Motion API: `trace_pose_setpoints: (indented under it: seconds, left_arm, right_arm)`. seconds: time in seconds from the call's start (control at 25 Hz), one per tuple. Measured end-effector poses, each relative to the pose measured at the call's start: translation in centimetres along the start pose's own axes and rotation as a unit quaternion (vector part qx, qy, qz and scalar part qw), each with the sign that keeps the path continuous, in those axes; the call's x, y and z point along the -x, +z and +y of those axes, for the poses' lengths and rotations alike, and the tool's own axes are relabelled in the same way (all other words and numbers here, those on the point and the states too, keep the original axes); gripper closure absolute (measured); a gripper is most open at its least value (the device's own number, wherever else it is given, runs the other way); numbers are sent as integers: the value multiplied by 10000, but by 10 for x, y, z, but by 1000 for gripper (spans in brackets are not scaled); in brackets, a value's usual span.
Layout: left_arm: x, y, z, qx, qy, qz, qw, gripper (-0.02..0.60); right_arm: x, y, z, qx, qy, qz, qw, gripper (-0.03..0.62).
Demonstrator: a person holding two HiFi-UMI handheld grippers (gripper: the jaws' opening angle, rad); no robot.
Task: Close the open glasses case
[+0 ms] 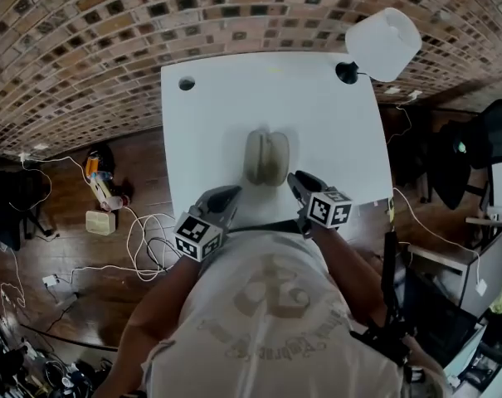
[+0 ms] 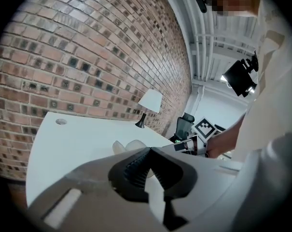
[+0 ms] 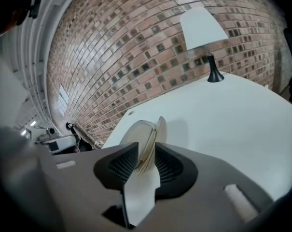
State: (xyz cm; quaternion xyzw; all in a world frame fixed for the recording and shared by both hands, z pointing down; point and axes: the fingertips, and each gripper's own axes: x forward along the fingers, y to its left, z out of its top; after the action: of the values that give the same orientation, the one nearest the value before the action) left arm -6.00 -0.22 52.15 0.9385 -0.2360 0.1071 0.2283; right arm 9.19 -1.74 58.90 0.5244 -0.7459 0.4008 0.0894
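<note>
A white table (image 1: 234,114) is filling the middle of the head view, under a brick wall (image 1: 85,40). The person's light shirt (image 1: 267,322) is taking up the bottom. A white lamp (image 1: 383,44) is standing at the table's upper right corner. The beige glasses case (image 1: 267,157) is lying at the frame's centre, its two shells showing only a thin gap. The right gripper (image 1: 296,179), just beside its lower right end, is holding its jaws spread, with the case showing between them. The left gripper (image 1: 231,194), lower left of the case, is pressing its jaw tips together, empty.
</note>
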Motion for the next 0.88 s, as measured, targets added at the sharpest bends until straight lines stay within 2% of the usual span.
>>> trace_pose_setpoints:
  seconds: [0.12, 0.28, 0.6, 0.88]
  left_arm:
    - [2, -4, 7, 59, -55, 33, 10000, 575]
    - [7, 1, 12, 29, 85, 1, 10000, 575]
    - [9, 1, 18, 216, 526, -83, 9983, 575]
    - [9, -3, 10, 346, 832, -117, 9959, 575]
  right_arm:
    - [-12, -3, -9, -450, -98, 70, 9989, 436]
    - [-36, -2, -16, -804, -25, 287, 9963, 396]
    - [-54, -9, -36, -933, -4, 755, 9928, 342]
    - [-66, -13, -36, -1248, 423, 951, 9867, 335]
